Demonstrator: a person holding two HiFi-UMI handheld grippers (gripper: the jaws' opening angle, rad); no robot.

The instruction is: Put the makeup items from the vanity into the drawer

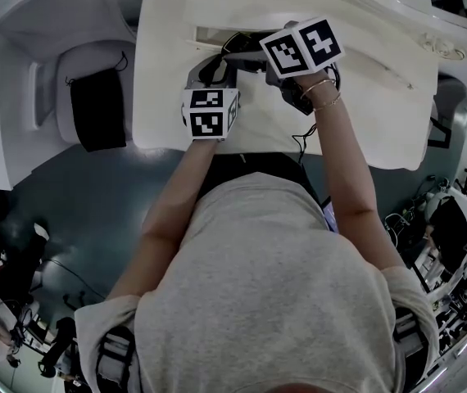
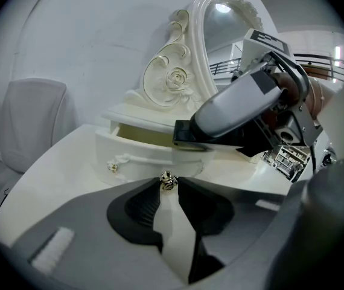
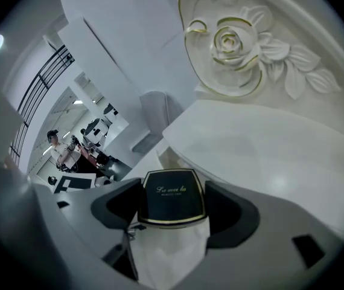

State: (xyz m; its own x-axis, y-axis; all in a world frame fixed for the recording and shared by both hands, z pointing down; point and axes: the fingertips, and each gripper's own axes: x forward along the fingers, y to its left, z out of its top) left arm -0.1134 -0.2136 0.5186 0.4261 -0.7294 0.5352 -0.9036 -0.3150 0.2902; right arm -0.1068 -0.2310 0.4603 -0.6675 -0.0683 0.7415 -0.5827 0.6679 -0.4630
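Above the open drawer (image 2: 140, 154), we hold a black compact (image 3: 172, 201) clamped in the right gripper (image 3: 172, 191); the left gripper (image 2: 168, 185) pinches its knob (image 2: 168, 180). Next, we judge: lower, release inside.

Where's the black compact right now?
In the right gripper view the black compact sits clamped between the right gripper's jaws. The left gripper view shows it poised over the open drawer, below the carved rose.

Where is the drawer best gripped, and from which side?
By the small gold knob on its front, from straight ahead with a jaw either side: it juts from the smooth curved face of the drawer, which offers no other hold.
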